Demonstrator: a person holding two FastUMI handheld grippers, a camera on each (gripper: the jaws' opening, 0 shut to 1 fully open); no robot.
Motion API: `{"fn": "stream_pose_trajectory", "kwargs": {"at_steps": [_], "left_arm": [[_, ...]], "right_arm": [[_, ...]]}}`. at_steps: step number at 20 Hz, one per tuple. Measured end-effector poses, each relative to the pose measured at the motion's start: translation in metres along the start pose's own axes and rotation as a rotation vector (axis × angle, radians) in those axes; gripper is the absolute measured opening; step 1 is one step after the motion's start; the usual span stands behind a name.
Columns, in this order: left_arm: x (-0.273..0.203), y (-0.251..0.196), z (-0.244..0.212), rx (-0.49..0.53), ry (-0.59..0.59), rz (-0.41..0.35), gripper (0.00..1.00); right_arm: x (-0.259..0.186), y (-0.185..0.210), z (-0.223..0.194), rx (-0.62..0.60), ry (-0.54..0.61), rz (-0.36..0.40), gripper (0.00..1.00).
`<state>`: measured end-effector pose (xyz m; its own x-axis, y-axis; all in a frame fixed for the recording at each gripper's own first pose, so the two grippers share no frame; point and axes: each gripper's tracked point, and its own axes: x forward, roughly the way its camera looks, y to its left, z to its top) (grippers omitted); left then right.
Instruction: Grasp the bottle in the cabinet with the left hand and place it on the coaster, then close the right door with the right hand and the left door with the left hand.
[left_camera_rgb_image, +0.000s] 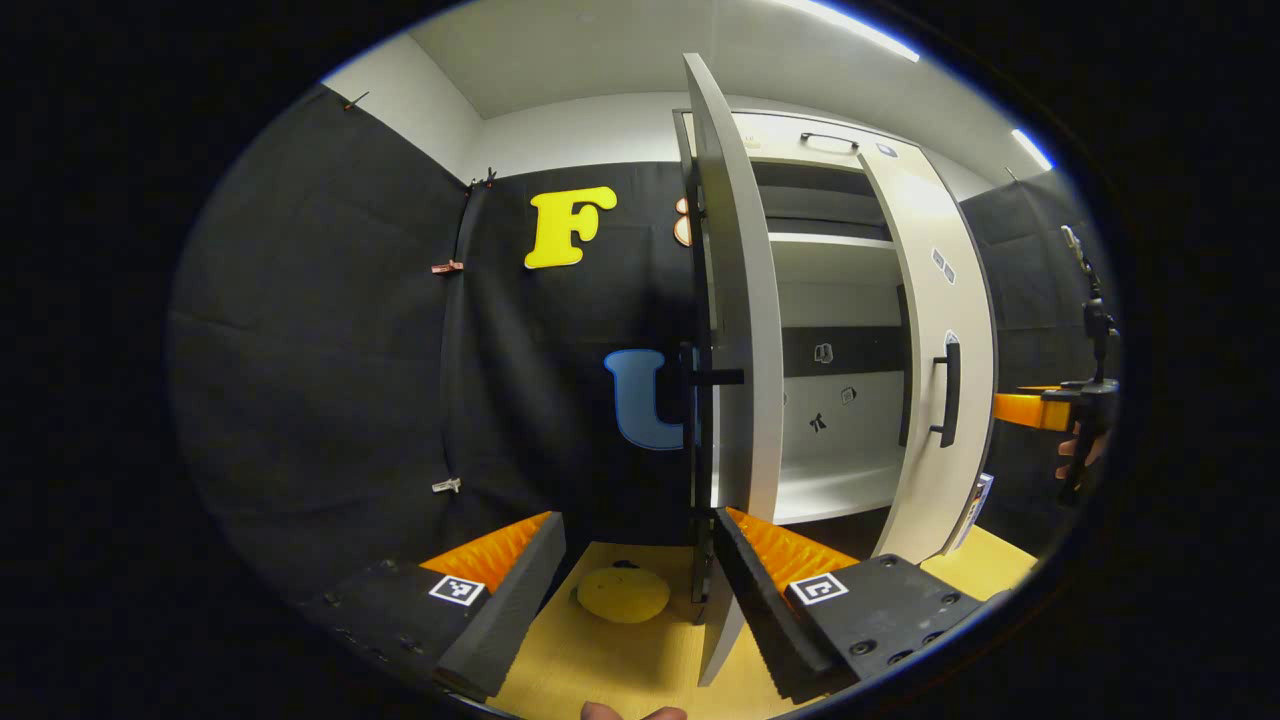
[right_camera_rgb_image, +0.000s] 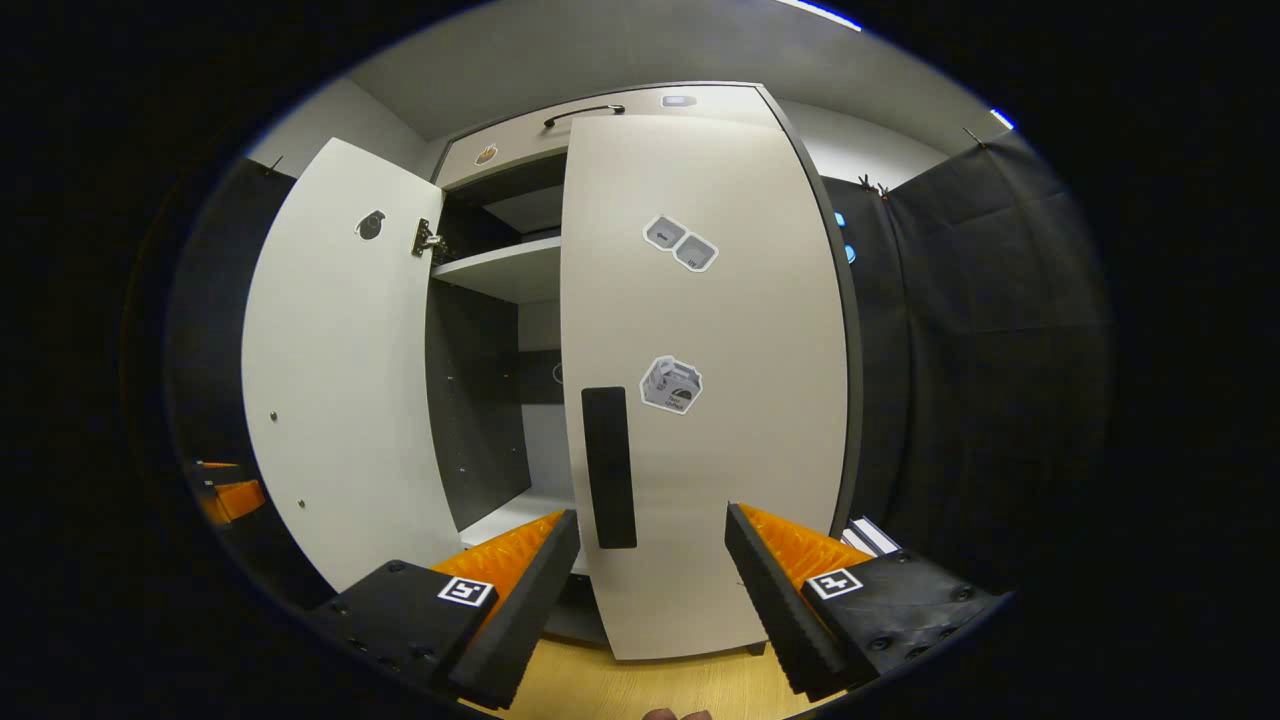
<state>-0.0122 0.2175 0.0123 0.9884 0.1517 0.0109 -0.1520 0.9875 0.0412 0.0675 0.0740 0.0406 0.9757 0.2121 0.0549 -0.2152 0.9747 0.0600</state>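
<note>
Right gripper view: your right tongs (right_camera_rgb_image: 650, 590) gape, straddling the right door (right_camera_rgb_image: 700, 400); careless pushing risks snagging its handle (right_camera_rgb_image: 609, 467).

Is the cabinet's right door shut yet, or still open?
Nearly shut, not fully. In the right gripper view the right door covers most of its side of the cabinet, but shelves show past its handle edge. The left door stands wide open.

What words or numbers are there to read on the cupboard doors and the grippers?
No text reads clearly here.
Stickers on the right door: print too small and blurred to read.
Dark sticker on the left door: a picture, no words to make out.
Square markers on the right gripper: black-and-white patterns, not words.
</note>
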Motion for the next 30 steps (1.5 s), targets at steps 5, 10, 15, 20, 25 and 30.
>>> {"fn": "stream_pose_trajectory", "kwargs": {"at_steps": [5, 10, 15, 20, 25, 30], "left_arm": [[0.01, -0.005, -0.003, -0.035, -0.003, -0.008, 0.92], [0.009, -0.031, -0.001, -0.032, 0.007, -0.03, 0.93], [0.009, -0.076, 0.002, -0.04, 0.01, -0.059, 0.94], [0.016, -0.12, 0.004, -0.046, 0.017, -0.091, 0.93], [0.026, -0.164, 0.004, -0.063, 0.021, -0.16, 0.93], [0.046, -0.2, 0.0, -0.047, 0.018, -0.206, 0.94]], "right_arm": [[-0.02, -0.012, -0.002, -0.024, 0.015, -0.004, 0.97], [-0.022, -0.019, -0.007, -0.013, 0.04, 0.034, 0.98], [-0.014, -0.033, -0.002, -0.014, 0.028, 0.04, 0.98], [-0.017, -0.051, -0.004, -0.019, 0.035, 0.036, 0.98], [-0.019, -0.071, -0.002, -0.028, 0.04, 0.034, 0.98], [-0.02, -0.086, 0.002, -0.038, 0.035, 0.02, 0.98]]}}
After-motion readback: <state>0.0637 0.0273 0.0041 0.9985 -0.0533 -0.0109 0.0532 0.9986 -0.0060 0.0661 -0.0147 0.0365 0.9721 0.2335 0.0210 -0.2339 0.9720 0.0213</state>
